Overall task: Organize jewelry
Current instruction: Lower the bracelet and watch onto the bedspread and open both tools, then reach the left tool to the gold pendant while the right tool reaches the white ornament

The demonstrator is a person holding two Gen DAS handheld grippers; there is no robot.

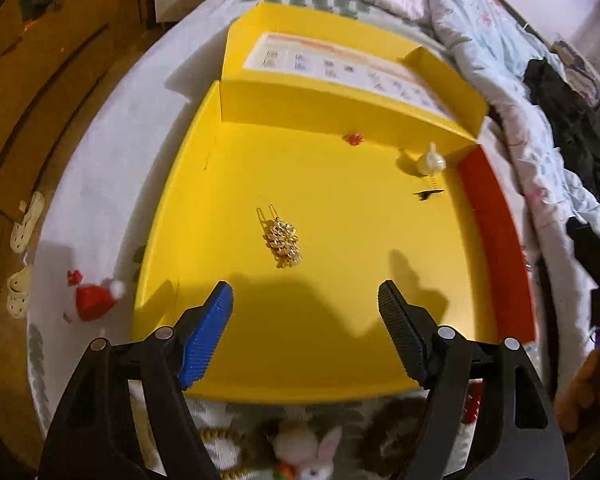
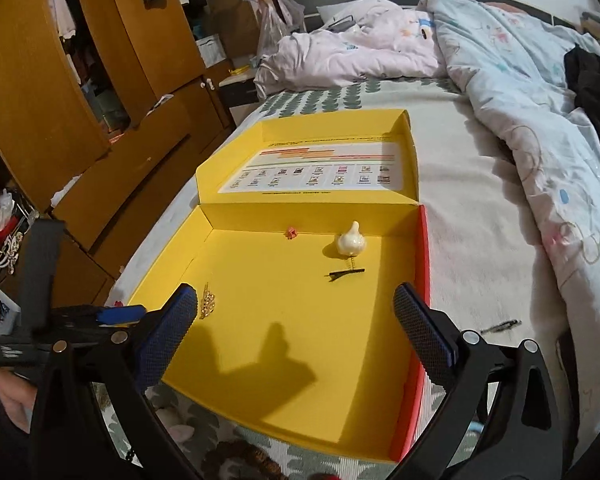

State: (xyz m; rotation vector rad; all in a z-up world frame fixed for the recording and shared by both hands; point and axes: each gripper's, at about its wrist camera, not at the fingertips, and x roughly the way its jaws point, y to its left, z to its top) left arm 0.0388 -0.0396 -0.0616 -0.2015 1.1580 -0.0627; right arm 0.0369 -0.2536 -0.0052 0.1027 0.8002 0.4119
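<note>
An open yellow box (image 1: 340, 340) lies on the bed, also in the right wrist view (image 2: 300, 360). Inside lie a gold hair comb (image 1: 283, 240) (image 2: 207, 303), a white garlic-shaped hair clip on a black clip (image 1: 431, 164) (image 2: 351, 243), and a small red clip (image 1: 353, 139) (image 2: 291, 233) by the back wall. My left gripper (image 1: 305, 312) is open and empty over the box's near part, just short of the gold comb. My right gripper (image 2: 296, 316) is open and empty over the box. The left gripper shows at the right wrist view's left edge (image 2: 112, 316).
A red Santa-hat ornament (image 1: 96, 298) lies on the sheet left of the box. Plush pieces and beads (image 1: 300, 452) lie at the near edge. A rumpled quilt (image 2: 520, 100) covers the right side. Wooden wardrobes (image 2: 80, 80) stand left. A black clip (image 2: 500, 326) lies right of the box.
</note>
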